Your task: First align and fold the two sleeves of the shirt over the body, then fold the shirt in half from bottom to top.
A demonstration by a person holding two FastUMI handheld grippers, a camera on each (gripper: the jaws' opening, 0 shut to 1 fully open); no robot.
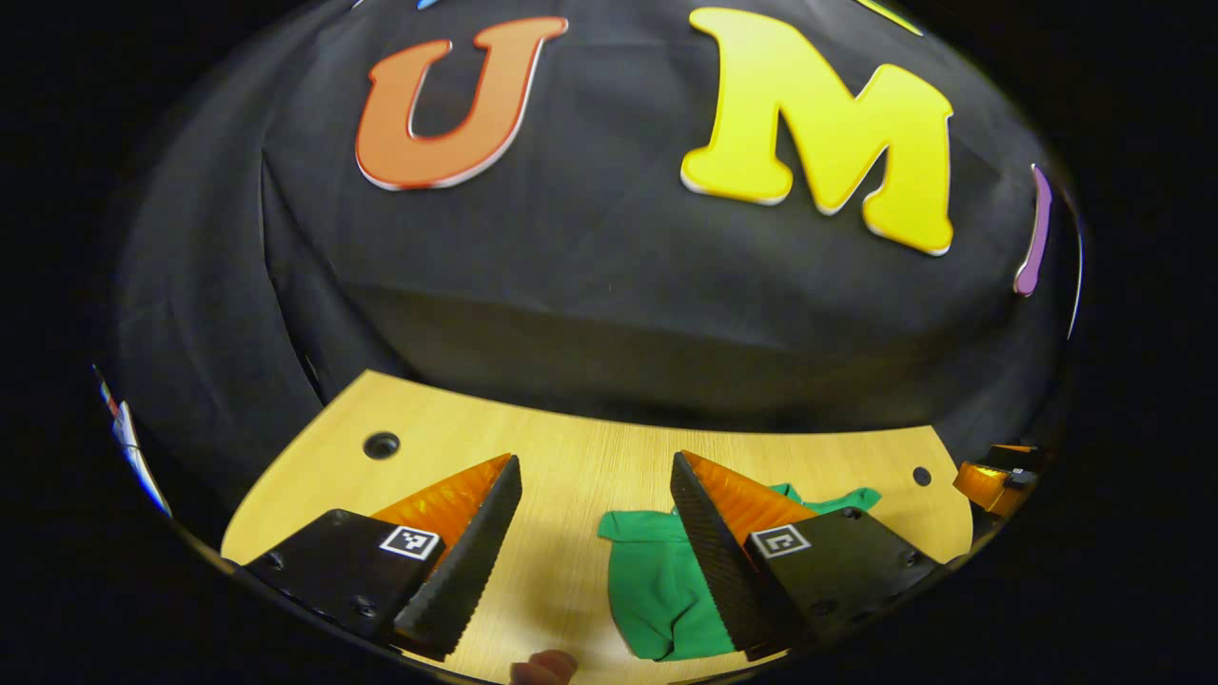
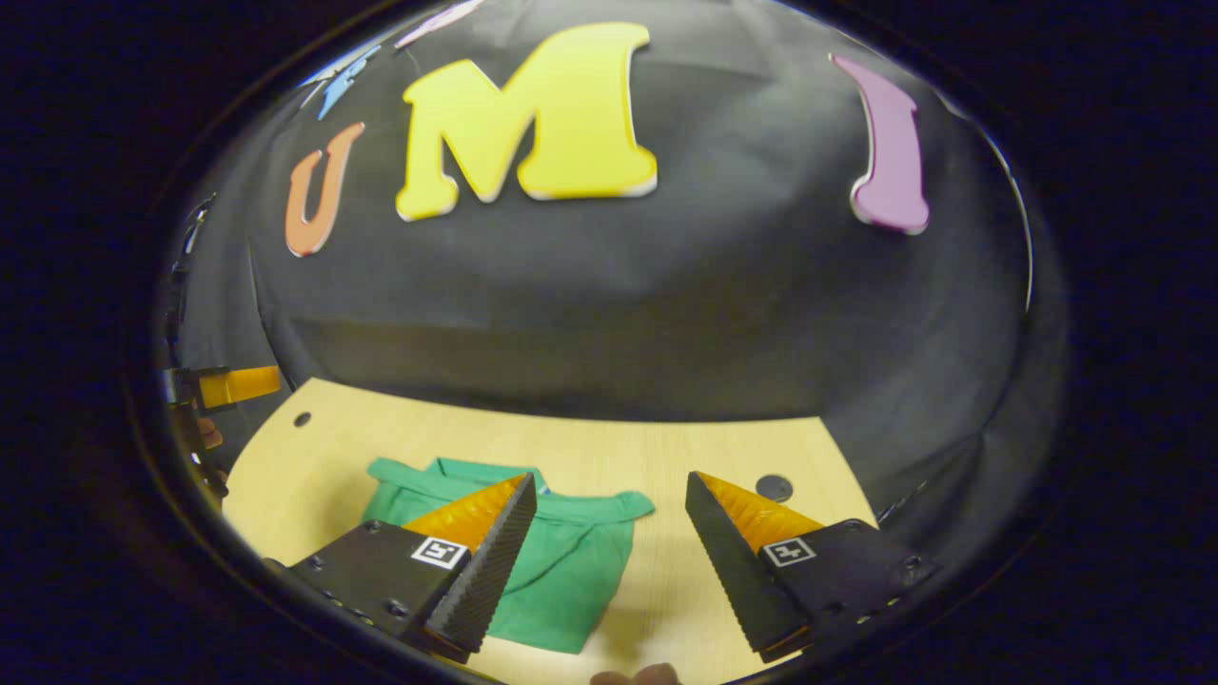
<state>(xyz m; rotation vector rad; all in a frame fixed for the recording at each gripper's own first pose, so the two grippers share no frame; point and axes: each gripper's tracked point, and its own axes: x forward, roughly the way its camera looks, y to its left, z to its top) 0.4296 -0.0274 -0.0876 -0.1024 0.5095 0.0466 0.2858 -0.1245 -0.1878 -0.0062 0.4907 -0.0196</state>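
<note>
Both grippers are up off the table [image 1: 571,457], nothing in either one.

Left gripper [image 1: 596,476]: jaws spread wide, a broad gap of bare wood between the fingers, no cloth between them. It hangs above the table, pointed at the booth's back wall. In the left gripper view the green shirt [image 1: 657,580] lies flat on the table under and just beside its right-hand finger, which covers part of the cloth. The collar end runs past that finger toward the wall. A fingertip [image 1: 544,668] of the person holding the tool pokes in at the bottom edge, just in front of the shirt.

Right gripper [image 2: 611,490]: also wide open, empty, hanging above the table. In the right gripper view the shirt [image 2: 571,571] sits below its left-hand finger, partly covered by it, and stretches out toward the table's left side. The right-hand finger is over bare wood, clear of the shirt.

Shirt state: lying on the light wooden table, bunched narrow (can't tell from either view how the sleeves lie). Not touched by any finger as far as I can see.

Other bits relative to the shirt: a round hole [image 1: 382,444] in the table well off to its left in the left gripper view, a smaller one [image 1: 921,475] to its right, near where the other gripper [image 1: 994,476] shows at the table's edge. In the right gripper view the other gripper [image 2: 228,385] sits beyond the shirt's far-left end, off the table corner, with a hand [image 2: 207,436] behind it.
</note>
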